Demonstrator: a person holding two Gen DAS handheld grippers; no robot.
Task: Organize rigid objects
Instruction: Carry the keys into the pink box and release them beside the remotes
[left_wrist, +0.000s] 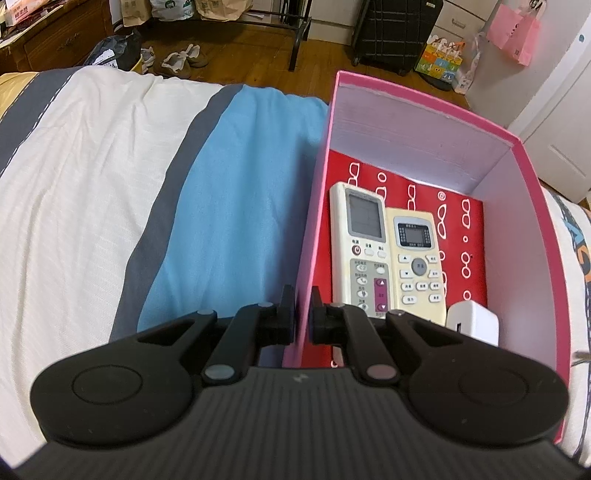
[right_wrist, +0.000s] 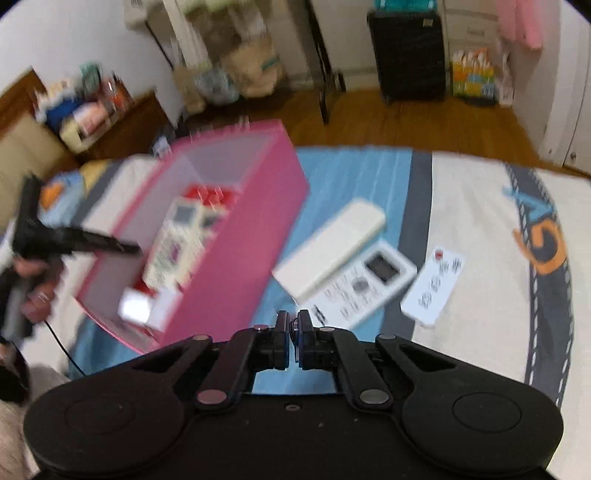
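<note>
A pink box (left_wrist: 535, 206) with a red patterned floor sits on the bed. Inside lie a white remote (left_wrist: 360, 251), a cream remote (left_wrist: 417, 262) and a white charger block (left_wrist: 474, 321). My left gripper (left_wrist: 303, 295) is shut on the box's left wall (left_wrist: 314, 229), one finger inside and one outside. In the blurred right wrist view the box (right_wrist: 236, 236) is at left, and my right gripper (right_wrist: 293, 321) is shut and empty above the blue sheet. Three white remotes lie on the bed to its right: a plain one (right_wrist: 332, 243), one with a screen (right_wrist: 365, 284), a flat one (right_wrist: 432, 288).
The bed has a blue, grey and white striped cover (left_wrist: 110, 177). Beyond its far edge is a wooden floor with shoes (left_wrist: 184, 59), a black suitcase (left_wrist: 399, 33), bags and a wooden cabinet (left_wrist: 48, 40). The person's left hand (right_wrist: 33, 280) shows at far left.
</note>
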